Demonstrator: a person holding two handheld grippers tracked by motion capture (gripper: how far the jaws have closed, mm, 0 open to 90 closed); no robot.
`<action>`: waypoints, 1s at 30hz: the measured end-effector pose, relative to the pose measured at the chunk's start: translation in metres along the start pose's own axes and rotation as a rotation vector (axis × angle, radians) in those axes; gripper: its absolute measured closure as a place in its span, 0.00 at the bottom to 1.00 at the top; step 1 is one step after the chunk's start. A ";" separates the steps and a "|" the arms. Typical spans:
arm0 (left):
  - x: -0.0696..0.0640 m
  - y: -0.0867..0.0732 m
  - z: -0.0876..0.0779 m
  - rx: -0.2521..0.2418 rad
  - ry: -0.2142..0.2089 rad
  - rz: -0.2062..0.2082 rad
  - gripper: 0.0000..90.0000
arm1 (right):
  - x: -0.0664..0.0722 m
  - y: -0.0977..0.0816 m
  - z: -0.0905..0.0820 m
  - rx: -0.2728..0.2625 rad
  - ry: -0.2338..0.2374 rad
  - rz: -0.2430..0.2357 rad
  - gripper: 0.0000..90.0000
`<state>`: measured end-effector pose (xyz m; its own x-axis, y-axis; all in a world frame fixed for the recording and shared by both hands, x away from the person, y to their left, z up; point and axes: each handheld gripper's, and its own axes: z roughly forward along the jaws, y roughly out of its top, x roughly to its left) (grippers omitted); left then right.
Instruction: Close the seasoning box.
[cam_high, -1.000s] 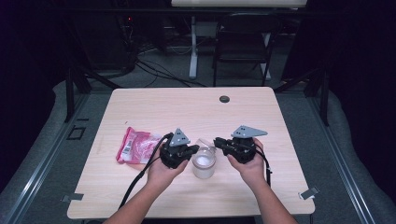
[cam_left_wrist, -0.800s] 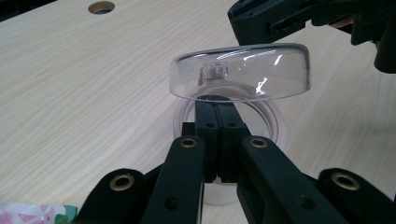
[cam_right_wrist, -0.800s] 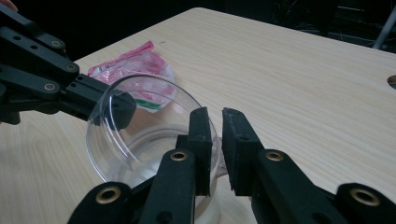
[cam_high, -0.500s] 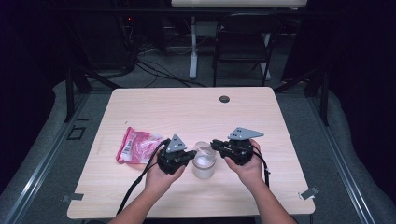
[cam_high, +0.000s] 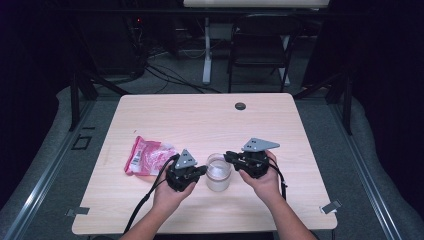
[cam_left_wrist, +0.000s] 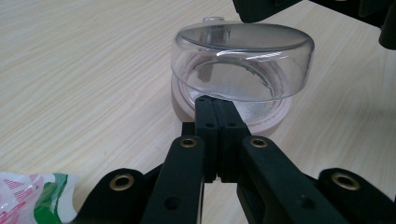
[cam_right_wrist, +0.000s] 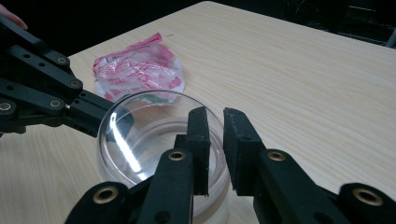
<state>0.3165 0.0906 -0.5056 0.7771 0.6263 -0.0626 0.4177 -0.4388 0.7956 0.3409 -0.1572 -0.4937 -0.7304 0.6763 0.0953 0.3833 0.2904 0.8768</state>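
A clear plastic container (cam_high: 218, 172) with a clear domed lid (cam_left_wrist: 240, 60) stands near the table's front edge, between my two grippers. My left gripper (cam_high: 202, 171) is shut with nothing between its jaws. Its tips (cam_left_wrist: 217, 100) sit at the seam where the lid meets the pinkish base. My right gripper (cam_high: 229, 156) reaches in from the other side. Its jaws (cam_right_wrist: 215, 114) hover over the lid's near edge with a narrow gap between them, and I see nothing pinched there. The left gripper (cam_right_wrist: 93, 109) also touches the container's far side in the right gripper view.
A red and white snack bag (cam_high: 147, 155) lies flat on the wooden table (cam_high: 200, 120) to the left of my left hand. A small black round disc (cam_high: 240, 106) sits near the far edge. A folding chair (cam_high: 260, 45) stands behind the table.
My left gripper has come down and a little nearer, to the container's base. The right gripper and the container have stayed put.
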 end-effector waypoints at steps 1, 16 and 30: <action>0.000 -0.001 0.000 0.002 0.001 0.001 1.00 | 0.000 0.000 0.000 0.002 0.001 -0.002 0.89; 0.002 -0.012 0.002 0.020 0.005 -0.010 0.99 | 0.005 -0.002 0.006 0.028 0.012 -0.028 0.87; 0.012 -0.012 -0.011 0.013 0.040 -0.014 0.96 | 0.006 -0.002 0.006 0.022 0.008 -0.025 0.87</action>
<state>0.3162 0.1104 -0.5095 0.7519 0.6574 -0.0497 0.4351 -0.4381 0.7867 0.3388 -0.1495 -0.4982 -0.7444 0.6632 0.0773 0.3769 0.3218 0.8686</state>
